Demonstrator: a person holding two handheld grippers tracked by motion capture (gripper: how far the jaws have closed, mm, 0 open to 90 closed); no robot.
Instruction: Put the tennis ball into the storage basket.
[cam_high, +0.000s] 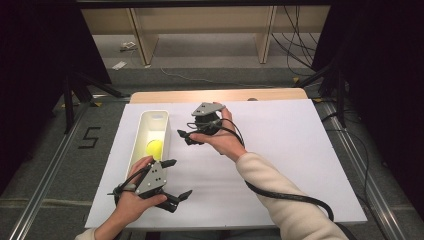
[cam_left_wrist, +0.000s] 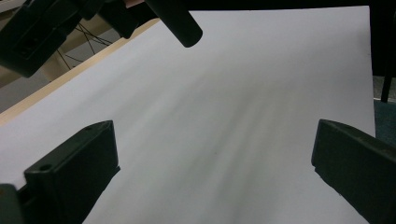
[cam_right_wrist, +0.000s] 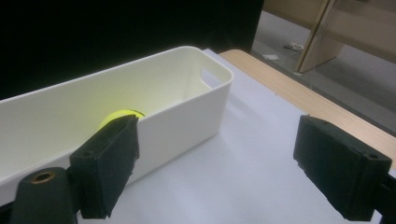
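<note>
One white sheet (cam_high: 280, 150) covering wooden table (cam_high: 220, 95).

The right half of the white sheet (cam_high: 295, 150) is left bare, and a wide passage is offered there. On the left, the way is blocked by a long white bin (cam_high: 150, 137) with a yellow ball (cam_high: 154, 148) inside. The strip beside the bin is narrowed by the right gripper (cam_high: 187, 136), and the near corner is taken by the left gripper (cam_high: 176, 179).
</note>
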